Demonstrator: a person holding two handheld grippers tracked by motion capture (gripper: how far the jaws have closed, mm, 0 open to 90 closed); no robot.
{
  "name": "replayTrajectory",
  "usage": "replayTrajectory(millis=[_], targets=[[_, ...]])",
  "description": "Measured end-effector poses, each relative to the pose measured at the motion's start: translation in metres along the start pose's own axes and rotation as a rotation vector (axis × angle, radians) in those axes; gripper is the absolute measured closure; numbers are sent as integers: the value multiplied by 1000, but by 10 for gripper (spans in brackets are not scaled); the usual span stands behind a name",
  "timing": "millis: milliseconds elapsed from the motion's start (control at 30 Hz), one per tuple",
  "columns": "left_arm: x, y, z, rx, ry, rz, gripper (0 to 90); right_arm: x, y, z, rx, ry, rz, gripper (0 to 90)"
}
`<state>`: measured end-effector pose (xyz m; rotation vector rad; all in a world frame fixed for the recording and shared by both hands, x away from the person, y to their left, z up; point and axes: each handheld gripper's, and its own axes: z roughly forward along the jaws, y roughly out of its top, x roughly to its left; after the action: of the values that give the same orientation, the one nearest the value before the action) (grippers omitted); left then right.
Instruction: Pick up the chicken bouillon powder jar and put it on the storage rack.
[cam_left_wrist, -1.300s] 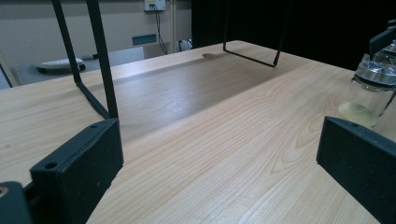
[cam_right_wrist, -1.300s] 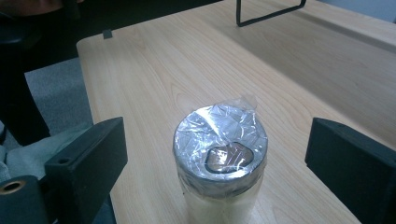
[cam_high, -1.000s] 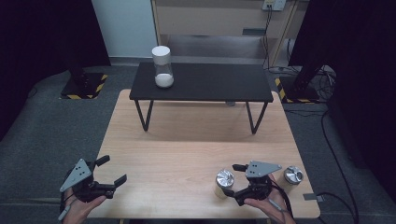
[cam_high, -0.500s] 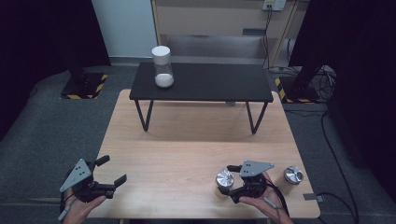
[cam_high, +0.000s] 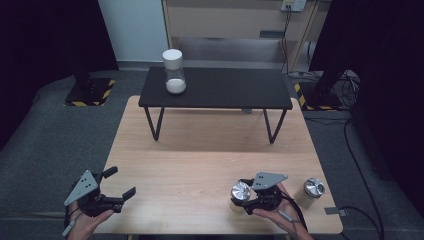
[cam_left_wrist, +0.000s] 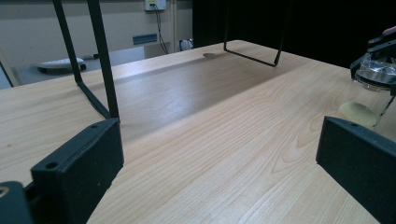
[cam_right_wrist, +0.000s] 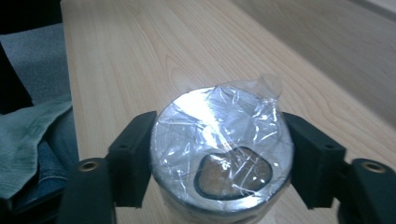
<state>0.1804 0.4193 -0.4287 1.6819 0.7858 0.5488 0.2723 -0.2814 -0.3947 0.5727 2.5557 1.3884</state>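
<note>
— Pale wood, that big light wooden table (cam_high: 210, 165); the black metal bench-shelf (cam_high: 215, 87) stands across its far half, with 1 white-capped clear jar (cam_high: 174, 71) on top. Near edge, right: the clear round cup sealed with crinkled plastic film (cam_right_wrist: 219, 149).

— Held?

— Yes. The right gripper (cam_high: 246, 196) has just been closing, and its 2 black pads now press the cup's sides. The left gripper (cam_high: 114, 184) rests wide open, holding nothing.

— How would you lift it?

— Straight up, I think, keeping the squeeze gentle so the wall doesn't buckle. The cup stands upright, long axis vertical, film facing up; keep it so. A second foil-topped small cup (cam_high: 314, 187) sits just beside it.
</note>
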Motion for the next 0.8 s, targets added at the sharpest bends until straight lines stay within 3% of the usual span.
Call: replayTrajectory(millis=[800], targets=[[0,0,0,0,0,-2,0,1,9,0,21,-9,-10,352]])
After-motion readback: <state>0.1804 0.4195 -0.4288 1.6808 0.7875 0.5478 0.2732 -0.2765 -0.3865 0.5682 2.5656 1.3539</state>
